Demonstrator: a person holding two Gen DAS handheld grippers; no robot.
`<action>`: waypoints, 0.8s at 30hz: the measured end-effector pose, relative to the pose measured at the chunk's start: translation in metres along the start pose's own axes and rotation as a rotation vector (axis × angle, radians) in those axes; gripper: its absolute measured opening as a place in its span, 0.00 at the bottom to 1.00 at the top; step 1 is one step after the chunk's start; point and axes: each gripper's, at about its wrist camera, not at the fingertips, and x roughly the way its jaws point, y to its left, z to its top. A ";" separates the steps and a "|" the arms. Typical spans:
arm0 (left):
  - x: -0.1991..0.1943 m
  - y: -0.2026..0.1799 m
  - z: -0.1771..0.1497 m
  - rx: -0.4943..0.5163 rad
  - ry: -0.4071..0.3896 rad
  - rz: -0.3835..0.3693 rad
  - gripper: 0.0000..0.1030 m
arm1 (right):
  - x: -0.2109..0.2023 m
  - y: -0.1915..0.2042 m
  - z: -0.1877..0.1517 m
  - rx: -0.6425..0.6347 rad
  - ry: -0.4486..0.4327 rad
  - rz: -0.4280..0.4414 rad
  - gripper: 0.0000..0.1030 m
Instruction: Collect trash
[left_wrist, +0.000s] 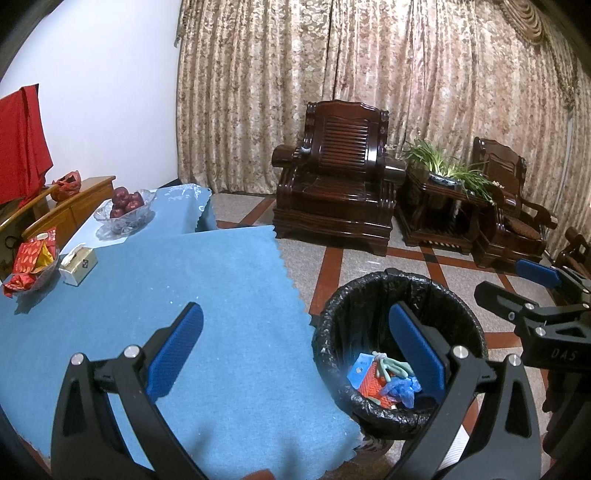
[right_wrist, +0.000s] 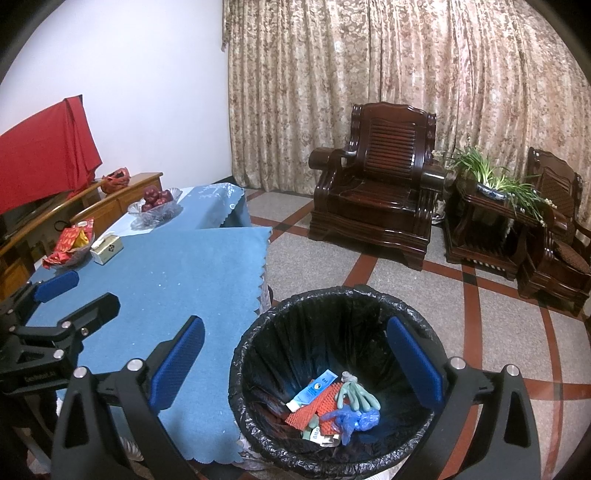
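Note:
A bin with a black liner (left_wrist: 332, 325) (right_wrist: 258, 332) stands on the floor at the table's right edge. Trash lies in it: a blue-white tube (right_wrist: 312, 389), orange mesh (right_wrist: 325, 406), a green glove (right_wrist: 354, 395) and blue plastic (right_wrist: 351, 419). The same heap shows in the left wrist view (left_wrist: 384, 380). My left gripper (left_wrist: 295, 354) is open and empty, over the table edge and the bin. My right gripper (right_wrist: 295, 363) is open and empty above the bin. The right gripper also shows in the left wrist view (left_wrist: 517, 284), and the left gripper in the right wrist view (right_wrist: 79, 290).
The table has a blue cloth (left_wrist: 207, 280) (right_wrist: 177, 273). At its far left stand a tissue box (left_wrist: 78, 265), a dish of red packets (left_wrist: 31, 264) and a glass bowl of apples (left_wrist: 125, 206). Dark wooden armchairs (right_wrist: 376, 192) and a plant stand (right_wrist: 491, 214) line the curtain.

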 end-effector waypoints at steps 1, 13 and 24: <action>0.000 -0.001 0.000 0.000 0.000 0.000 0.95 | 0.000 0.000 0.000 0.001 0.000 0.001 0.94; -0.002 0.002 -0.004 -0.002 0.000 0.000 0.95 | 0.004 0.001 -0.005 0.001 0.005 0.001 0.94; -0.005 0.004 -0.004 -0.001 0.000 -0.001 0.95 | 0.008 0.000 -0.007 0.005 0.007 0.000 0.94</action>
